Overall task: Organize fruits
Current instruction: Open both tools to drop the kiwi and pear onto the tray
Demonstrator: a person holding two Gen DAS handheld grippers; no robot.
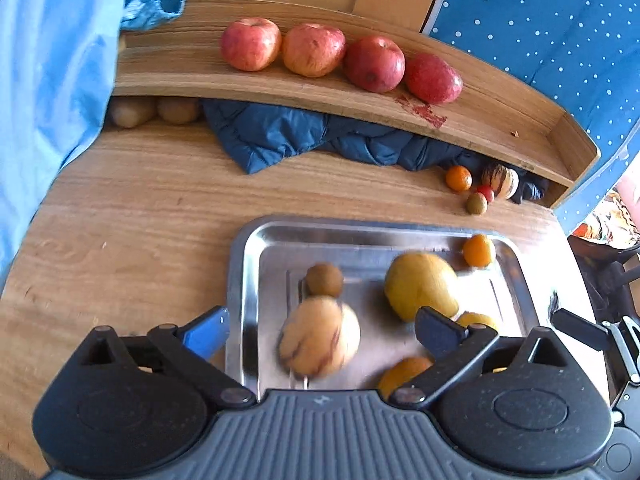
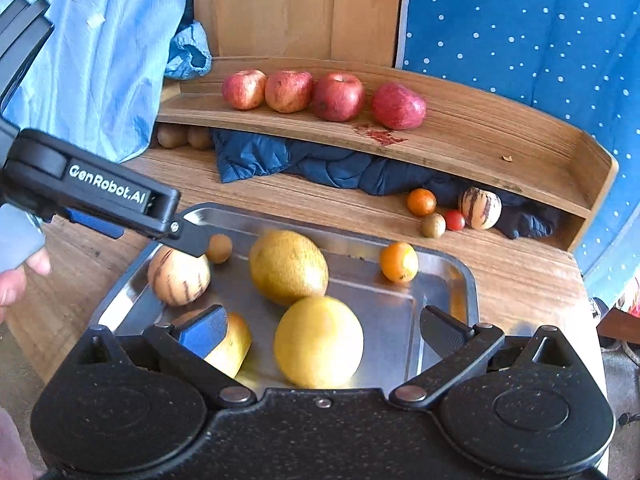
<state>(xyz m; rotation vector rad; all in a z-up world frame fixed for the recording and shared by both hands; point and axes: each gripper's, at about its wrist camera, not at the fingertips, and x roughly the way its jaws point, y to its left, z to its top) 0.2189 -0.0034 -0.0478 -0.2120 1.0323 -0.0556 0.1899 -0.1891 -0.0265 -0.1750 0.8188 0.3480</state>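
- Apples (image 2: pixel 288 91) line the shelf (image 2: pixel 480 140), upper frame; jacket (image 2: pixel 320 168) underneath.
- Left hand-held gripper (image 1: pixel 320 330) wide open over striped melon (image 1: pixel 320 338) in tray (image 1: pixel 248 280).
- Right hand-held gripper (image 2: pixel 320 330) wide open, empty, over a pear (image 2: pixel 319 342).

A wooden table (image 2: pixel 516 276) carries a curved wooden shelf (image 2: pixel 480 140) along its back. Behind it stands a pine panel wall (image 2: pixel 280 8). Blue white-dotted fabric (image 2: pixel 520 20) hangs to the right, light blue cloth (image 2: pixel 108 60) to the left. Daylight is bright.

A dark blue jacket (image 2: pixel 320 168) is lying under the shelf (image 2: pixel 500 148); light blue cloth (image 2: pixel 100 60) is hanging left.
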